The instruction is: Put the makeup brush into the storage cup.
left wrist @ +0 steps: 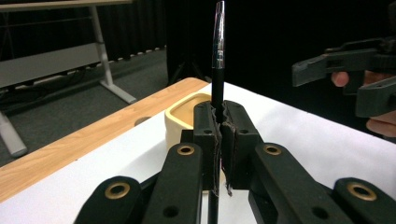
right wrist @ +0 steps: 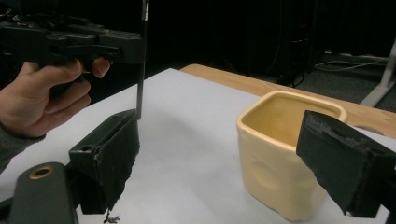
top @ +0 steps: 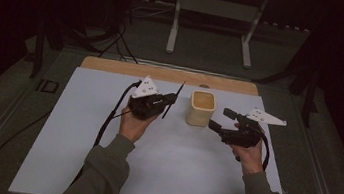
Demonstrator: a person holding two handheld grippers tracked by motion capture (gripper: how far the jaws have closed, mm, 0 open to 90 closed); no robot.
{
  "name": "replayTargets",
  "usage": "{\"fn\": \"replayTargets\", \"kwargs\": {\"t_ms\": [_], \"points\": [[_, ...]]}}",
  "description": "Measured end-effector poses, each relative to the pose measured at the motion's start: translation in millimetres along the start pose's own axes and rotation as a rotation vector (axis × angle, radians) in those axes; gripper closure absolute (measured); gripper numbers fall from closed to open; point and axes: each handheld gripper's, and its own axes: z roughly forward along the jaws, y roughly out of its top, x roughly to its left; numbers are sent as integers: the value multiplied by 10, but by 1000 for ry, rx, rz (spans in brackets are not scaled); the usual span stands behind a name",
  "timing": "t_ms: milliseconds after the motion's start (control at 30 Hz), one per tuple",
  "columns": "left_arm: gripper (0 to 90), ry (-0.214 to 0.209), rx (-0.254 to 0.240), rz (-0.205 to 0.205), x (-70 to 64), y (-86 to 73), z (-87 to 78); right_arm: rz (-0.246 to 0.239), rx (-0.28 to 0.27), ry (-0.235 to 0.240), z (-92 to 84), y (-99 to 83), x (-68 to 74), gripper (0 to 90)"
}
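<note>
A thin black brush (left wrist: 218, 60) with a silver band stands upright between the jaws of my left gripper (left wrist: 219, 122), which is shut on its handle. From above, the left gripper (top: 169, 99) holds the brush (top: 179, 89) just left of a cream square cup (top: 201, 108). The cup (right wrist: 280, 154) is empty and stands upright on the white board. My right gripper (top: 221, 119) is open at the cup's right, its jaws pointing at the cup. Along its own jaws the right gripper (right wrist: 222, 130) holds nothing, and the cup sits in front of its right jaw.
The white board (top: 174, 178) covers a wooden table whose bare strip (top: 113, 65) shows along the far edge. Black cables (top: 106, 123) trail from the grippers toward me. A metal table frame (top: 211, 11) stands on the floor beyond.
</note>
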Motion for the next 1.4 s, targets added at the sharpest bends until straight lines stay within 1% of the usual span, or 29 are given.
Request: {"fn": "replayTargets", "kwargs": {"t_ms": [200, 367, 467, 567, 767, 1033, 1100, 1267, 1400], "points": [[858, -14, -15, -3, -24, 9, -1, -4, -1, 12, 48, 39, 19, 130], [859, -38, -23, -11, -38, 14, 8, -9, -8, 31, 88, 87, 32, 134], [859, -50, -30, -16, -46, 18, 13, -11, -9, 35, 108, 109, 44, 134], [858, -67, -40, -26, -50, 19, 13, -21, -12, 45, 144, 148, 64, 134], [859, -89, -50, -32, -73, 24, 16, -30, -17, 63, 200, 204, 98, 138], [859, -107, -53, -28, -112, 25, 39, -31, -15, 75, 238, 258, 104, 143], [859, -118, -51, -26, -139, 21, 56, -35, -24, 85, 250, 300, 119, 144], [859, -133, -48, -19, -182, 18, 89, -39, -26, 96, 271, 333, 147, 148], [859, -146, -49, -19, -214, 19, 106, -32, -30, 104, 292, 348, 155, 148]]}}
